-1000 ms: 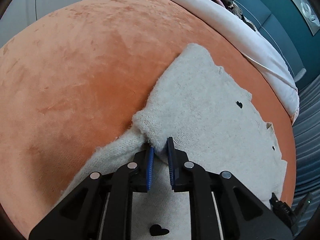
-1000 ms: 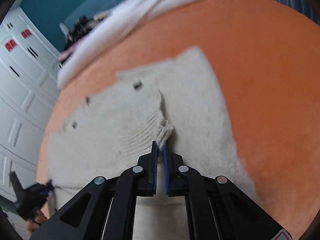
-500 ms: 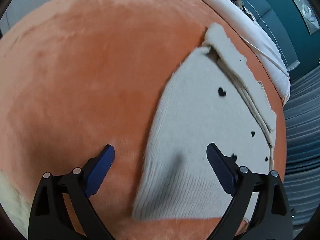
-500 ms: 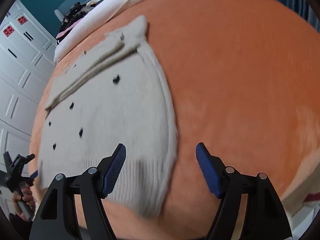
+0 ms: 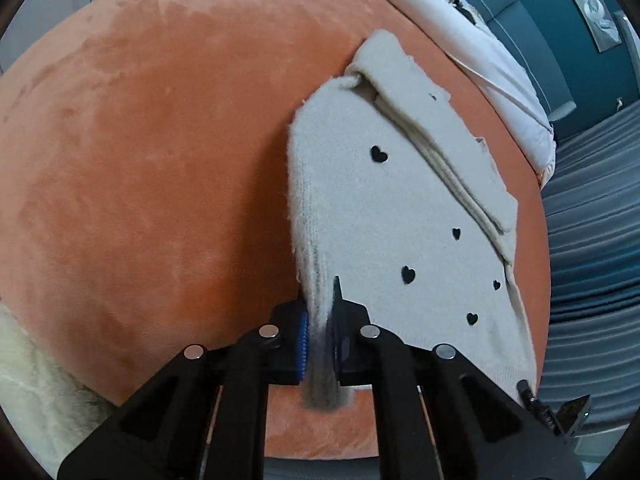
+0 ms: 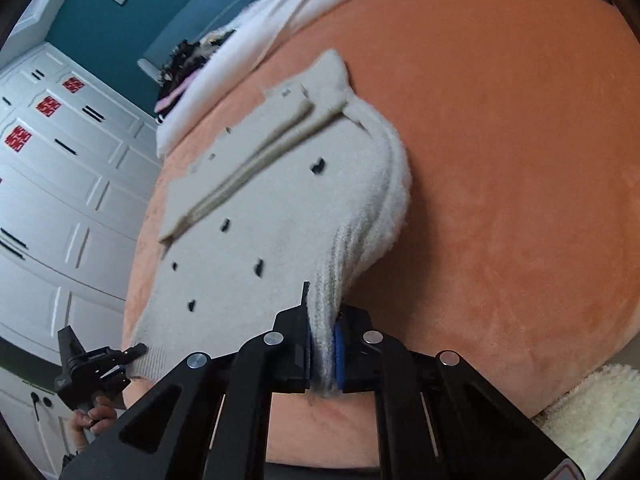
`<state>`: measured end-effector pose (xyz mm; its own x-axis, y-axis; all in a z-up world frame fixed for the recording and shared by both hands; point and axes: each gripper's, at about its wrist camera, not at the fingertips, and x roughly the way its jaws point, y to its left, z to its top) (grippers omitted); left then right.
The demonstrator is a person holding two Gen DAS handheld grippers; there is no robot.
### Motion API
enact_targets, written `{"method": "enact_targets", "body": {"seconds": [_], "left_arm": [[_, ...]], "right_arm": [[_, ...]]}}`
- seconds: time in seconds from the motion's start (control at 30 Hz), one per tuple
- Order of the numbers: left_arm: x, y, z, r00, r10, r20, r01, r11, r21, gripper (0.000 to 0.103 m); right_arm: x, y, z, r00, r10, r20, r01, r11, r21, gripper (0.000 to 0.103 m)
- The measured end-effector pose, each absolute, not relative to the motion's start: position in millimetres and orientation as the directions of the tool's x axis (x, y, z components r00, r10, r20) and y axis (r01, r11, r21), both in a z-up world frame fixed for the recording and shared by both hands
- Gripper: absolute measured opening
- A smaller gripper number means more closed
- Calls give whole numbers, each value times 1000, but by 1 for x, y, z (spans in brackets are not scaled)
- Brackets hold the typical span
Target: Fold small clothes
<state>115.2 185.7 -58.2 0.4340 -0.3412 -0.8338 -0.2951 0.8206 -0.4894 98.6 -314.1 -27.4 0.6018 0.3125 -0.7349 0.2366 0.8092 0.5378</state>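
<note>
Orange plush covers the bed (image 5: 140,168) that spreads out ahead of both claws. Starting at the left, the left claw (image 5: 319,334) is clamped on the near left corner of the cream knitted sweater (image 5: 384,216); the ribbed hem is bunched between its blue pads and rises off the bed into them. From that claw the sweater runs away and to the right, lying flat with small black hearts (image 5: 379,154) scattered over it and a folded sleeve (image 5: 432,120) laid along its far edge. Beyond the sleeve a white duvet (image 5: 492,56) lies along the far side of the bed. Further right, the right claw (image 6: 324,350) is closed tight on the other near corner of the sweater, the knit gathered in ridges where it climbs into the pads. To that claw's lower right, a fluffy cream blanket (image 6: 592,412) lies at the bed's near edge.
</note>
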Motion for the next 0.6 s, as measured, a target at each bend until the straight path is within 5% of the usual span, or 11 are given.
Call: {"method": "enact_targets", "body": {"seconds": [0.17,0.33,0.47,0.6], "left_arm": [[59,187,-23,381,-338,-861,-200,878,-434,7],[-33,182,-45,203,-311,-929,-154,926,-344,7],[-101,174,-52,100,-333,-938,-132,930,-344,4],[-86,183,8,231,-356,-906,-129,911,-391,4]], "right_arm": [[49,-318,26,559,313,-768,127,883,452,7],[-25,-314,11,338,272,-901,35,953,301,7],[-94,-304,-15,146,334,-931,-33,943,332,7],[-101,-308,34,233,454,-860,-76,890,450,7]]}}
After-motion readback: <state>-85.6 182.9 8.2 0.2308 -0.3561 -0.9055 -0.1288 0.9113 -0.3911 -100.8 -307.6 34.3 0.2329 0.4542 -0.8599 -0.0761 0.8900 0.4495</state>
